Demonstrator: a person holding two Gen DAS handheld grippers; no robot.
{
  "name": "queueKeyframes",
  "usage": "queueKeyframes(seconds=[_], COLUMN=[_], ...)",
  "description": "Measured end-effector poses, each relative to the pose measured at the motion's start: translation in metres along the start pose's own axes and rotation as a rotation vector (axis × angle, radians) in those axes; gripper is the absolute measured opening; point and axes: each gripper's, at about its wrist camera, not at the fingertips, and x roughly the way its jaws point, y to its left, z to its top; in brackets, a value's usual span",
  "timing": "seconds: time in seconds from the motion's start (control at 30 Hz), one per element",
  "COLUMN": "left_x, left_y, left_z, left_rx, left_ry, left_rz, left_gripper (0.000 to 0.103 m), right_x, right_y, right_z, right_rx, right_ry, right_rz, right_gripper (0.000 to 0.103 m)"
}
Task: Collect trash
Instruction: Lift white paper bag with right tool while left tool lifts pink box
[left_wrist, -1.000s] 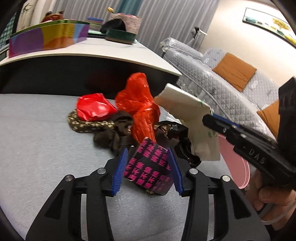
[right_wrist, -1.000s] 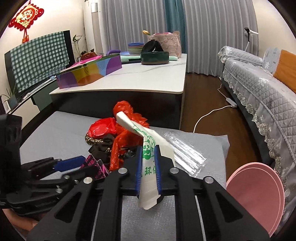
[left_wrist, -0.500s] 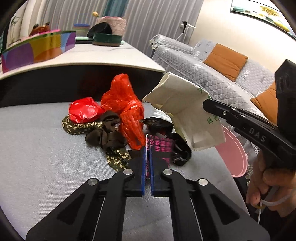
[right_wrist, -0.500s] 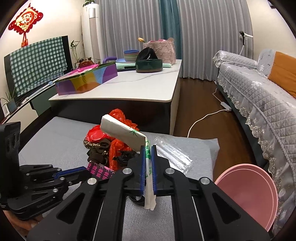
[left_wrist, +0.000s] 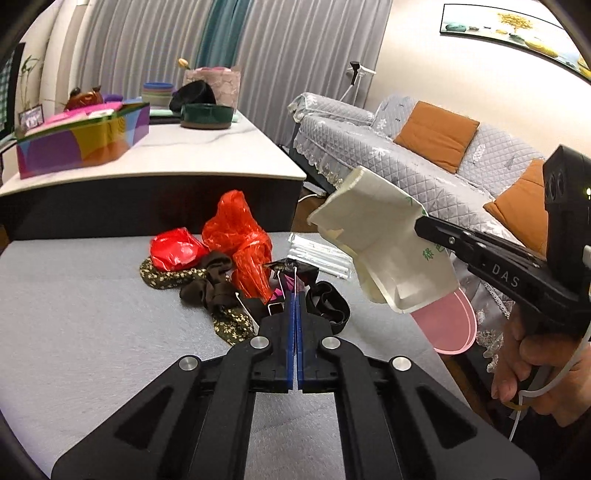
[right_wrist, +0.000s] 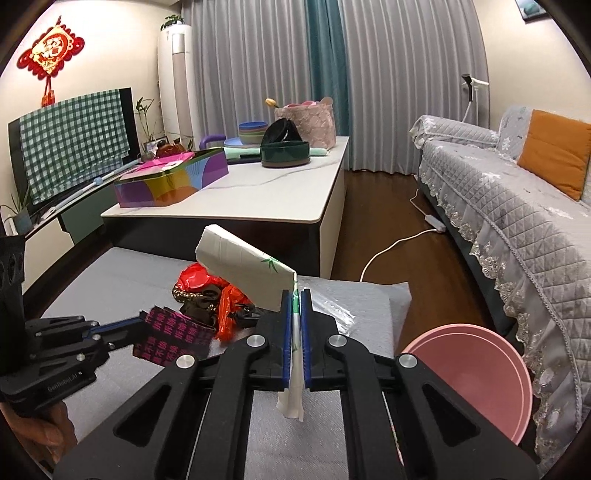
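Two pieces of trash are lifted and nothing shows as binned yet, so the job looks early to midway.

On the left, the left gripper (right_wrist: 142, 323) has its jaws pinched flat on a black packet (right_wrist: 173, 339) with pink print, held just above the grey mat (left_wrist: 74, 314). In the left wrist view the packet is almost hidden behind the blue pads.

At the mat's far middle the pile remains: a red bag (left_wrist: 173, 249), an orange bag (left_wrist: 240, 240), a floral cloth (left_wrist: 166, 275), brown cloth (left_wrist: 210, 288) and a black strap (left_wrist: 328, 306), all touching or overlapping. A clear wrapper (left_wrist: 317, 254) lies just right of the pile.

Right of that, the right gripper (right_wrist: 295, 332) has its jaws clamped on a white paper bag (right_wrist: 243, 269) with green print, held in the air above the mat's right part.

At the far right, off the mat's edge and lower, stands a pink bin (right_wrist: 472, 373). The part of its inside in view looks empty, though the bottom is not clear. Judging by that, both held pieces still need carrying to it, then the pile.

On the white counter (right_wrist: 258, 195) behind, a coloured box (right_wrist: 170, 181), stacked bowls (right_wrist: 253, 129) and a dark green bowl (right_wrist: 284, 153) are no part of this.
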Motion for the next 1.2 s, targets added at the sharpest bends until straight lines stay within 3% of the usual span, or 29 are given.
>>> queueKeyframes(seconds=[0.47, 1.2], left_x=[-0.022, -0.024], left_y=[-0.011, -0.016], left_z=[0.006, 0.008], left_rx=[0.010, 0.009], left_ry=[-0.052, -0.062], left_rz=[0.062, 0.092], left_gripper=[0.000, 0.000], right_x=[-0.028, -0.043], right_y=[-0.028, -0.046], right_z=[-0.007, -0.005], right_rx=[0.045, 0.075], right_ry=[-0.033, -0.073], right_rz=[-0.054, -0.076], right_gripper=[0.005, 0.005])
